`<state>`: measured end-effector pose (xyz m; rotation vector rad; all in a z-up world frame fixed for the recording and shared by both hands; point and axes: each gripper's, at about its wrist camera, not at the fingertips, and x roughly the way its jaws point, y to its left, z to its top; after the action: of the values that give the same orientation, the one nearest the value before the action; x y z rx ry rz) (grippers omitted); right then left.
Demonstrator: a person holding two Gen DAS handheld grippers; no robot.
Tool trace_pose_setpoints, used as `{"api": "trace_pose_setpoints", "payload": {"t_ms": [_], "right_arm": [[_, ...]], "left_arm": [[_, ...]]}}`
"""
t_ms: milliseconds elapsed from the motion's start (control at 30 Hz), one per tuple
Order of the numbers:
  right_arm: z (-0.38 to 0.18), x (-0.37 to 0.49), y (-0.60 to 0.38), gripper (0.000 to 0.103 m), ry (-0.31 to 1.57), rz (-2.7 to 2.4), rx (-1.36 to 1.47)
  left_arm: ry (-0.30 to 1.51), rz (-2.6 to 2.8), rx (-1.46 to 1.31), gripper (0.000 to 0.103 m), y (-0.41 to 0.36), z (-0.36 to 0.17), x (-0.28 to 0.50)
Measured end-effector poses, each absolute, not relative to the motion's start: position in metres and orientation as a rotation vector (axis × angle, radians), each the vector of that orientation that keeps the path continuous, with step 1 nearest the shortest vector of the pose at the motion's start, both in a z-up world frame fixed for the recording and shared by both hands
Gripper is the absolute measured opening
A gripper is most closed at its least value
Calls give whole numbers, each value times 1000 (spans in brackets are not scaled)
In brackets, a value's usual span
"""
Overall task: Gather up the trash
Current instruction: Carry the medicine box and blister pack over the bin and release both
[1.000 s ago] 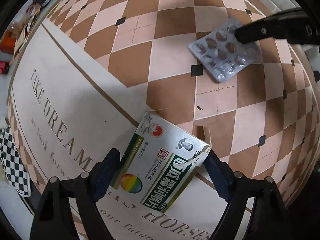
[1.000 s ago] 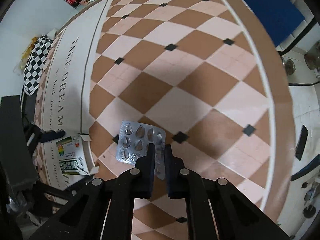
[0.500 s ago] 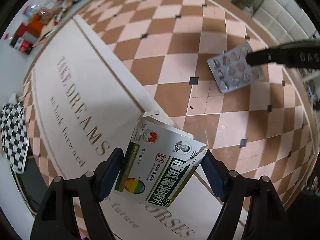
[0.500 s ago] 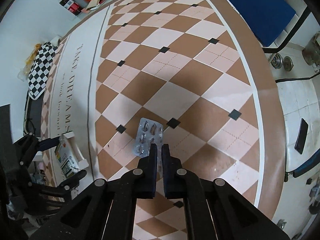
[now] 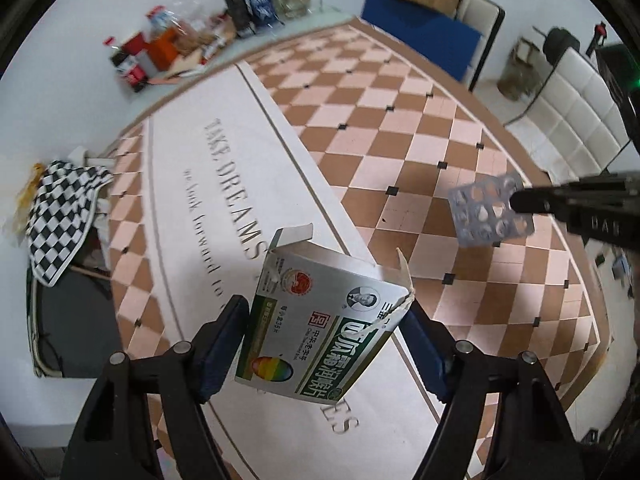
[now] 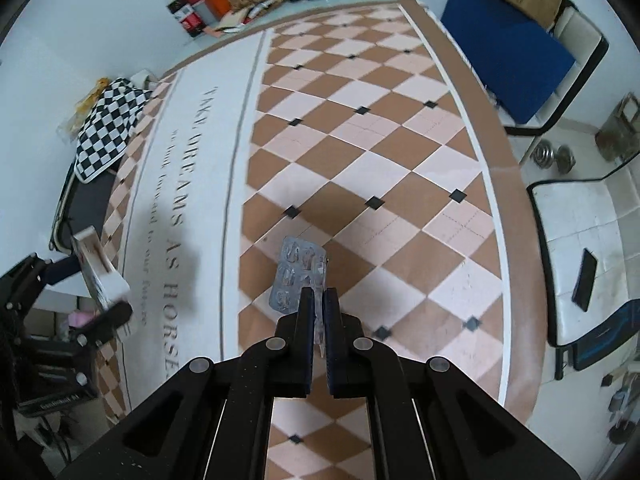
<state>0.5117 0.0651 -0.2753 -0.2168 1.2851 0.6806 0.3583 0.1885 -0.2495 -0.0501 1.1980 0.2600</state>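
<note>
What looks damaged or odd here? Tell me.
The medicine box in the left claw is torn open, its end flaps ragged and splayed. The blister pack pinched in the right claw has emptied pockets.

Green-and-white box, silver blister pack, brown-and-pink diamond floor, black-and-white checkered cloth.

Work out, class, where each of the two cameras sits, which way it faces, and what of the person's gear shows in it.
Left wrist view: sits on the left gripper, facing down over the mat; its fingers clamp a medicine box.
Right wrist view: sits on the right gripper, facing down over the same mat; its fingers pinch a pill sheet.
Shared: both show the box, the pill sheet, the checkered cloth and each other's gripper.
</note>
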Motion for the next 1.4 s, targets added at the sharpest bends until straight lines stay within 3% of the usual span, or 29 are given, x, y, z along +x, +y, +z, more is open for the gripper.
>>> {"api": "trace_pose_setpoints", "payload": {"t_ms": [433,733,867,1033,1400], "right_arm": [[-228,342,7,5,1214,695,-155],[-241,180,-61,5,1277,649,-100],[-277,124,-90,5,1377,617,-94],[-351,82,-115,5,1518,557,-94],[-603,64,-137,5,1713,435,-90]], "left_arm": [[1009,244,-210,72,150,-208,214],[971,140,-478,72,112,-216,85],[1074,157,-578,72,100,-265,45],[1237,160,-752,72,88,-366,14],[1454,171,-1063,70,84,-633,24]]}}
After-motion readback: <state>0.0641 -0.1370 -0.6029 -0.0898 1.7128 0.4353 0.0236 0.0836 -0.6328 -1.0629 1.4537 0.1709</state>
